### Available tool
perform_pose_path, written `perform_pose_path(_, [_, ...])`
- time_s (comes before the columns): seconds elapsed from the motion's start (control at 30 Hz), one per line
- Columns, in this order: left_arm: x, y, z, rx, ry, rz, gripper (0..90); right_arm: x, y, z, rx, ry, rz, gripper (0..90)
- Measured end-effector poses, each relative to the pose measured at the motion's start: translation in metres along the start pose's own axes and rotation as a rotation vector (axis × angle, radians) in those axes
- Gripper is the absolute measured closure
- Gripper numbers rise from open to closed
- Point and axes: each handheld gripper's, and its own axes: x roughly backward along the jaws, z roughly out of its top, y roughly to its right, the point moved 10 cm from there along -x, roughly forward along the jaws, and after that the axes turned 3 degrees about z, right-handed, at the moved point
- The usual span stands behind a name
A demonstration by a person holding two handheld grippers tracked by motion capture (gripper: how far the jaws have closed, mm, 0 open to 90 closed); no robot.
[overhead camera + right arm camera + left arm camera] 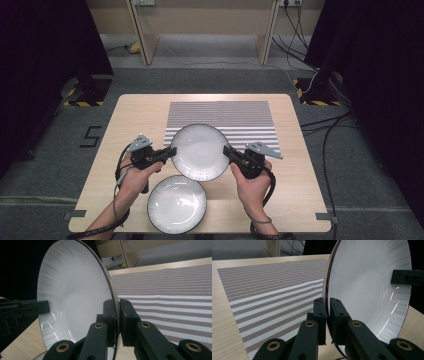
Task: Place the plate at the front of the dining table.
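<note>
Two white plates, one striped placemat, one wooden bench, two hand-held grippers. Upper plate – round, glossy white, thin dark rim, fine ribbed texture near edge – held above bench centre, over placemat's near edge. Left hand-held gripper clamped on its left rim, right hand-held gripper clamped on its right rim. Second plate lies flat on bench, nearer person, just left of centre.

Two plates and a mat on the table
In the high view the held plate sits mid-frame between the left gripper and right gripper, over the lower edge of the mat; the second plate lies on the table below it, toward the bottom edge
</note>
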Motion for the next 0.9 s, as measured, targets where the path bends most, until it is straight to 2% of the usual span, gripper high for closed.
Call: perform_pose_path(0.9, [-0.013,-0.003,0.009,-0.01,-0.007,0.007,83.5,-0.005,0.01,0.009,0.009,0.009,-0.021,84.3])
